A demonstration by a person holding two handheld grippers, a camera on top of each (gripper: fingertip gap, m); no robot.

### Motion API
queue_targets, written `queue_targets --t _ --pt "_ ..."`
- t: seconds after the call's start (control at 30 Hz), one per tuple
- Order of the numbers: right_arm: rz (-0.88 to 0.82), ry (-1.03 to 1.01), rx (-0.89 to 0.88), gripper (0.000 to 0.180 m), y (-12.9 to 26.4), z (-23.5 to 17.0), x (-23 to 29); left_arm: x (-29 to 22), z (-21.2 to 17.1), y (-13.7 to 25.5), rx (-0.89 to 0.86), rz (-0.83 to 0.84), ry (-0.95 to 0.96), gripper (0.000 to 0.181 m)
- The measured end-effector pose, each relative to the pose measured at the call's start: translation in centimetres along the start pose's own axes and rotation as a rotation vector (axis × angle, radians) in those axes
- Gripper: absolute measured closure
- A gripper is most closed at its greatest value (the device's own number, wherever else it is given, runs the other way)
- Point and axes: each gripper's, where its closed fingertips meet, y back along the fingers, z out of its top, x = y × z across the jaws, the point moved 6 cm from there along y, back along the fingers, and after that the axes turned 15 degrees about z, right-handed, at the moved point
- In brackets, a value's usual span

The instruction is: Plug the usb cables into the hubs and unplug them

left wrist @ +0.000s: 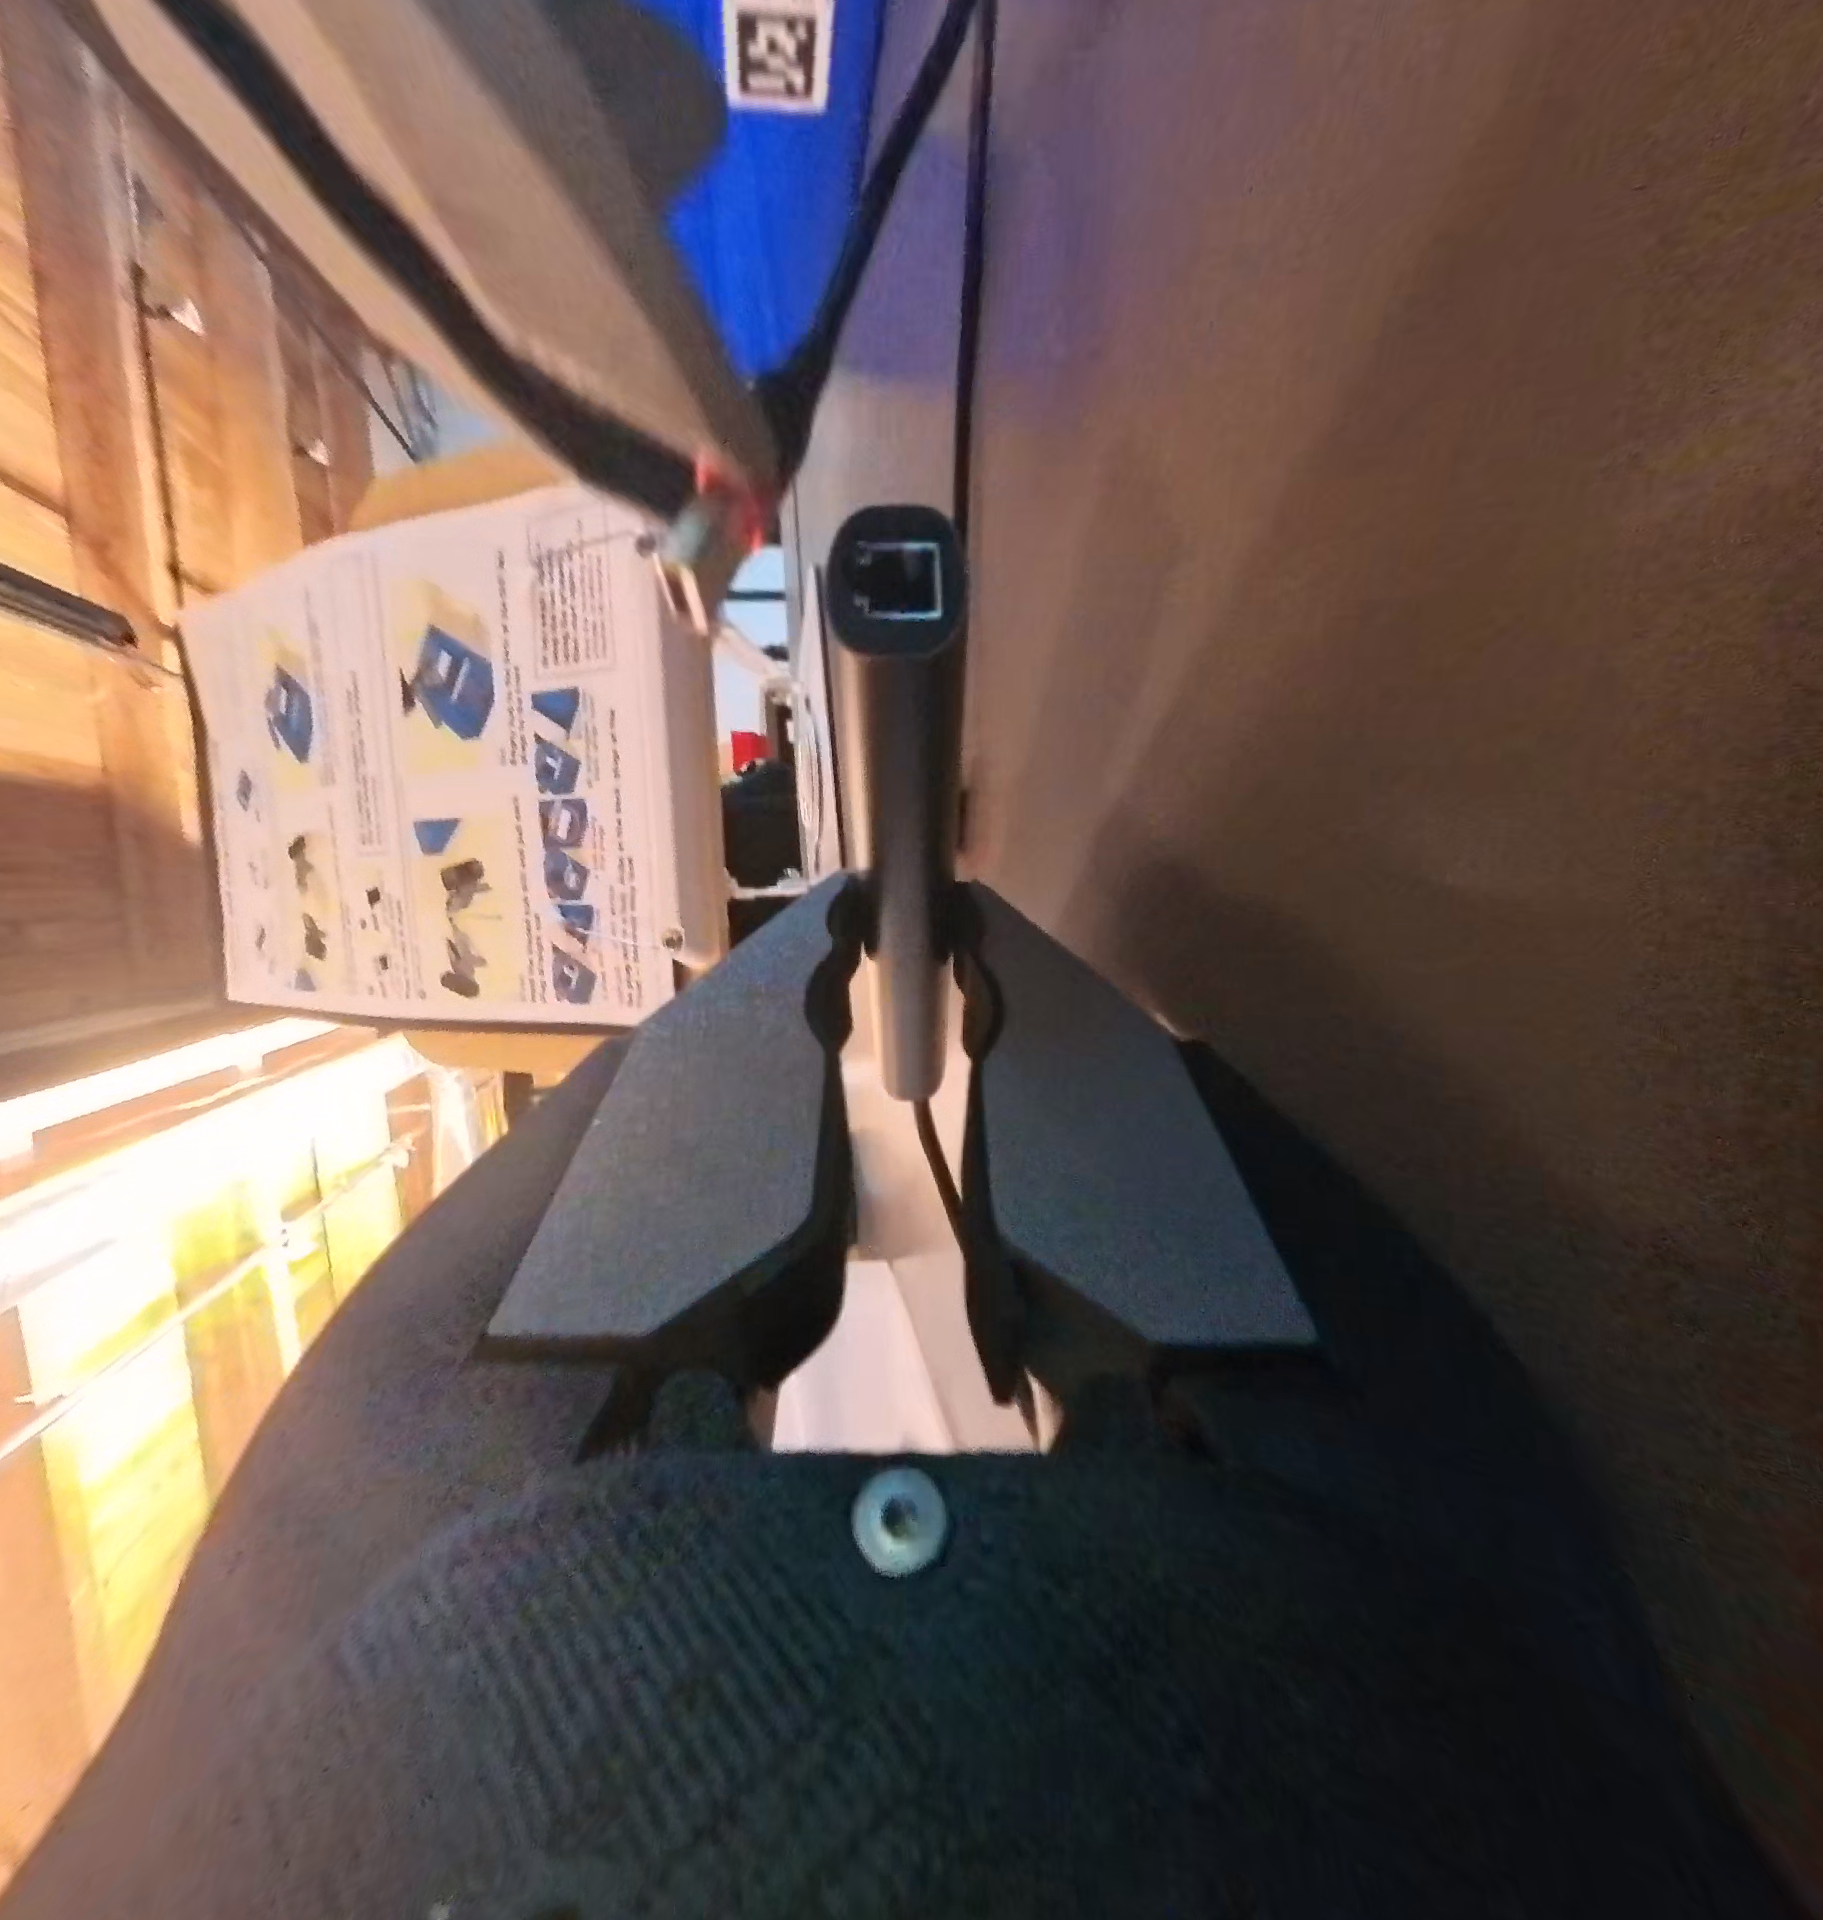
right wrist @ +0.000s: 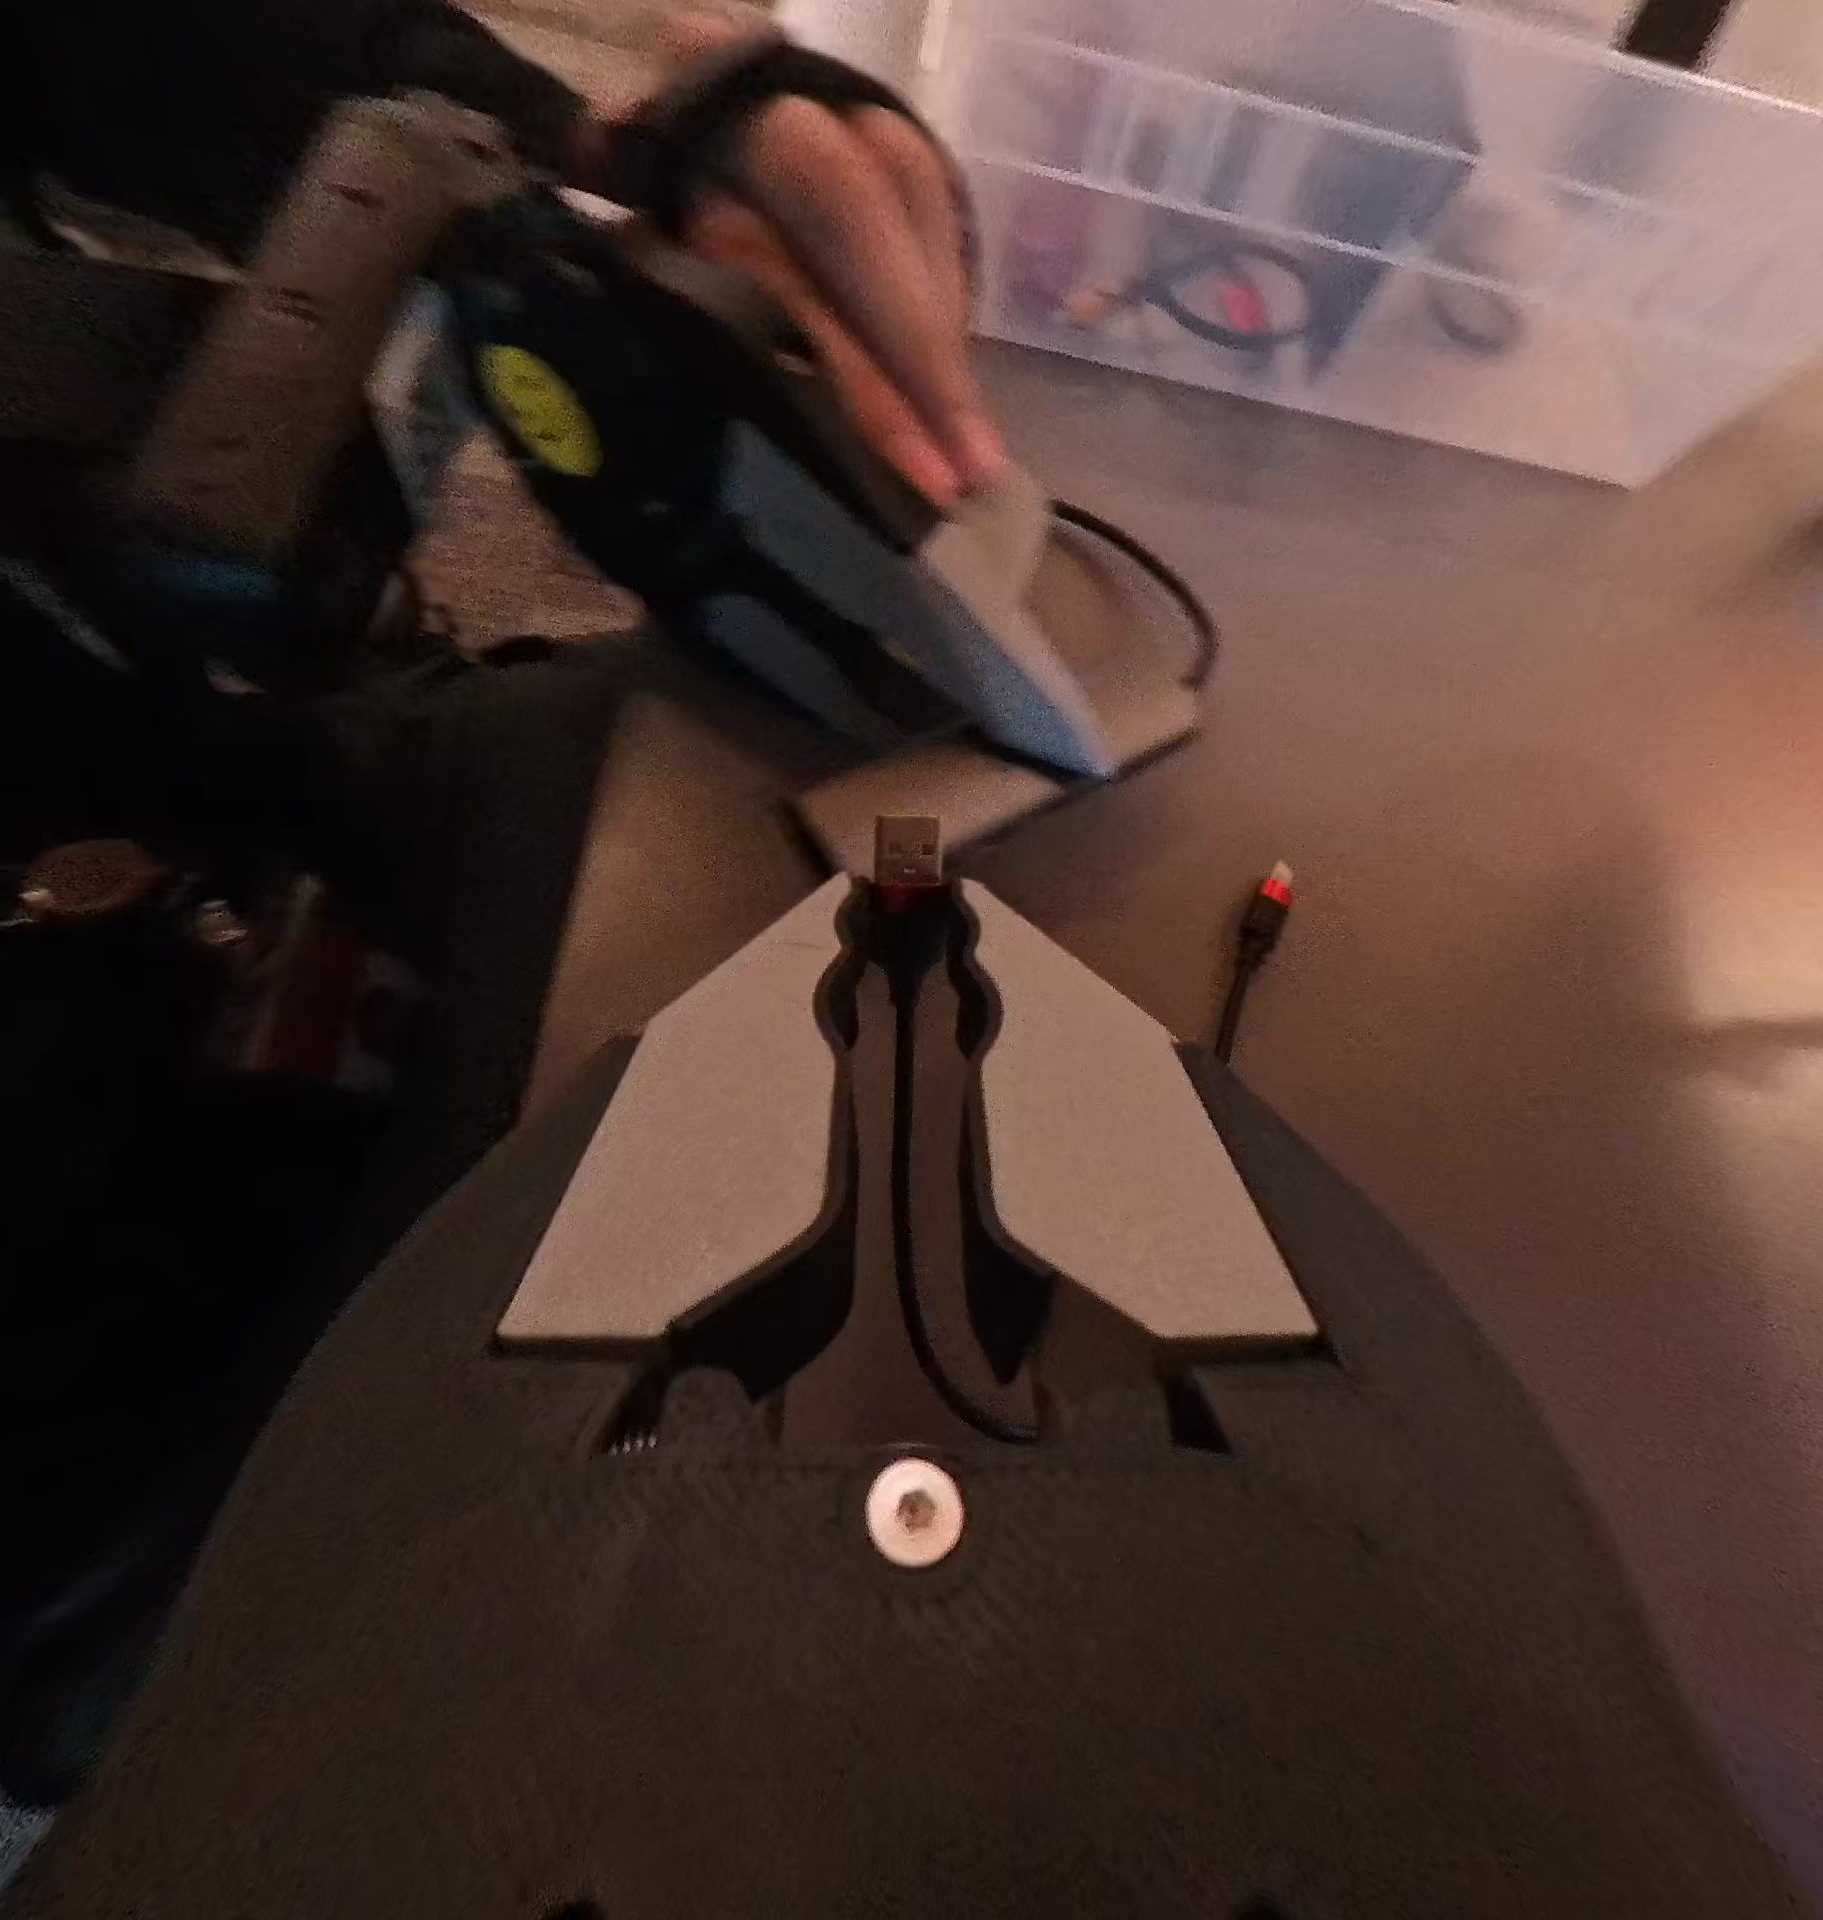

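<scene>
My left gripper point(left wrist: 912, 920) is shut on a slim grey USB hub point(left wrist: 902, 727), seen edge-on, with a square port at its far end. The hub's thin black lead point(left wrist: 938, 1153) runs back between the fingers. My right gripper point(right wrist: 907, 904) is shut on a USB-A plug point(right wrist: 907, 847) with a red collar; its black cable point(right wrist: 912, 1195) trails back between the fingers. The plug tip sits right at the hub's edge point(right wrist: 1000, 805), which the left gripper point(right wrist: 1083, 753) holds just over the table. In the left wrist view the right gripper point(left wrist: 725, 483) and plug point(left wrist: 691, 551) come in from the upper left.
The dark brown table point(right wrist: 1458, 1039) carries the cable's other red-collared end point(right wrist: 1276, 894) to the right of my right gripper. The hub's black lead point(right wrist: 1187, 623) loops behind it. Clear plastic drawers point(right wrist: 1406, 208) stand at the back. A person's hand point(right wrist: 886, 312) grips the left tool. A printed white sheet point(left wrist: 439, 769) stands beyond. About 7 cm separates my left fingertips from my right.
</scene>
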Motion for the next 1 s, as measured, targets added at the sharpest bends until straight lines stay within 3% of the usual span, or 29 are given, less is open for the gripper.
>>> queue_targets --t 0.07,0.2,1.0 --pt "0.057 0.044 0.01 0.168 -0.8 0.1 1.3 -0.1 -0.4 -0.4 0.015 -0.022 0.009 0.167" --pt "-0.017 0.123 0.074 0.167 -2.1 -0.5 1.2 0.0 -0.3 -0.4 -0.003 -0.032 0.032 0.167" --pt "0.018 0.103 0.021 0.167 -2.2 0.3 0.8 0.8 1.5 1.0 -0.108 0.065 -0.024 0.166"
